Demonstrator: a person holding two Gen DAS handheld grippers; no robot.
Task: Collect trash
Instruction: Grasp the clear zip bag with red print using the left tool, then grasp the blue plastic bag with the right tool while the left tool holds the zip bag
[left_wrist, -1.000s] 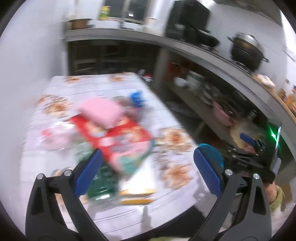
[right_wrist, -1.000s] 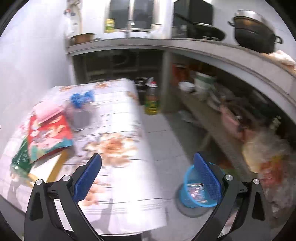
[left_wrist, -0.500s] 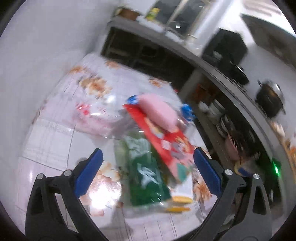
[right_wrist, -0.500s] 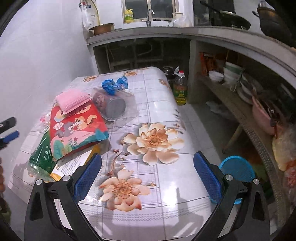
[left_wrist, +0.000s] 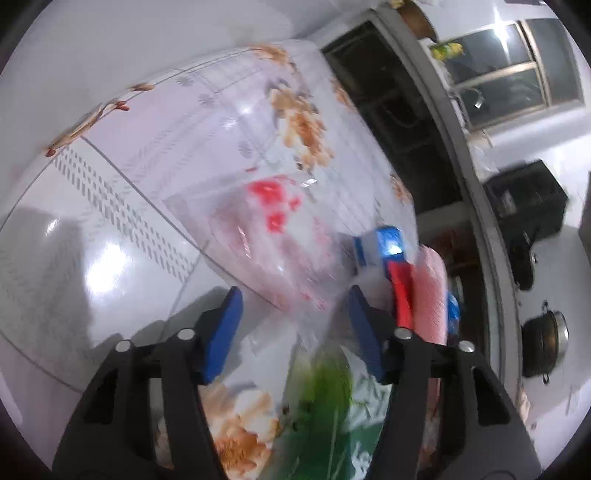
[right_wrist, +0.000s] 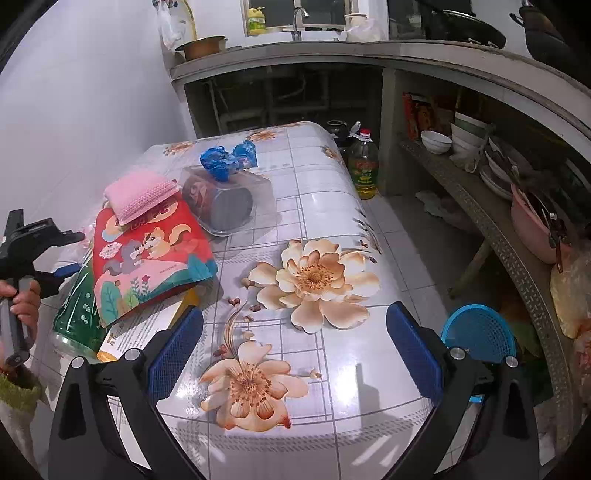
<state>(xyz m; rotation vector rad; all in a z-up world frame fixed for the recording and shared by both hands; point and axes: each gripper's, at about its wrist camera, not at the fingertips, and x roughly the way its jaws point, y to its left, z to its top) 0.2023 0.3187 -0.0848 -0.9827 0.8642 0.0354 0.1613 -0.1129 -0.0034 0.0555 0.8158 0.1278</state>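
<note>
Left tool (left_wrist: 293, 325) is closing its jaws around the near edge of a clear plastic wrapper (left_wrist: 273, 229) with red print, lying on the floral desk (left_wrist: 110, 206); the blur is hiding whether the pads are touching it. Beside it a green packet (left_wrist: 332, 417), a red squirrel pouch (right_wrist: 147, 254) and a pink cloth (right_wrist: 138, 194) are lying. Right tool (right_wrist: 295, 350) is hovering wide and empty over the desk edge, a blue basket (right_wrist: 480, 332) standing on the floor beyond.
</note>
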